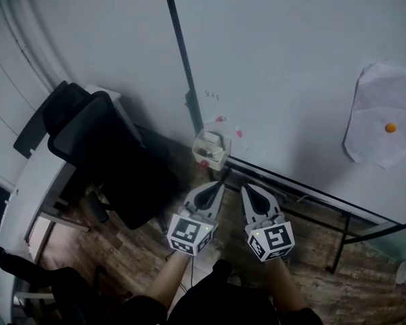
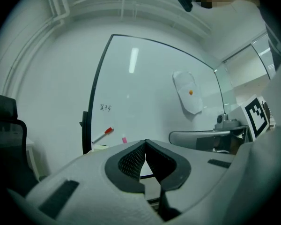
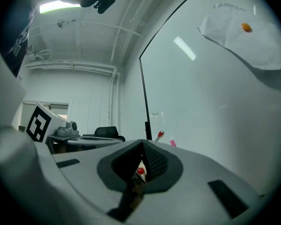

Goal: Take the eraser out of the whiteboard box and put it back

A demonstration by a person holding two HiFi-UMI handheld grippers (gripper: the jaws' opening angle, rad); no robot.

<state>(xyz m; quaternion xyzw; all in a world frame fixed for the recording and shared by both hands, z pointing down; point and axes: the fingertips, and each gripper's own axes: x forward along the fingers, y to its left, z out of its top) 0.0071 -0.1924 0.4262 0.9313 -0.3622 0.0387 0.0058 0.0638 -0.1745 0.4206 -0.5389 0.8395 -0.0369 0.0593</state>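
A small white box [image 1: 211, 149] hangs at the whiteboard's [image 1: 291, 59] lower left corner; something with a red spot lies inside, and I cannot make out the eraser. My left gripper [image 1: 218, 180] is shut and empty, its tips just below the box. Beside it my right gripper [image 1: 245, 189] is also shut and empty. In the left gripper view the jaws [image 2: 145, 142] meet at a point facing the board. In the right gripper view the shut tips [image 3: 143, 143] frame a red spot [image 3: 140, 171] behind them.
A red-capped marker [image 1: 220, 119] and a pink magnet [image 1: 239, 133] stick to the board above the box. A sheet of paper [image 1: 379, 114] is pinned by an orange magnet [image 1: 390, 128]. A black office chair [image 1: 101, 154] and white desk [image 1: 34, 181] stand at the left.
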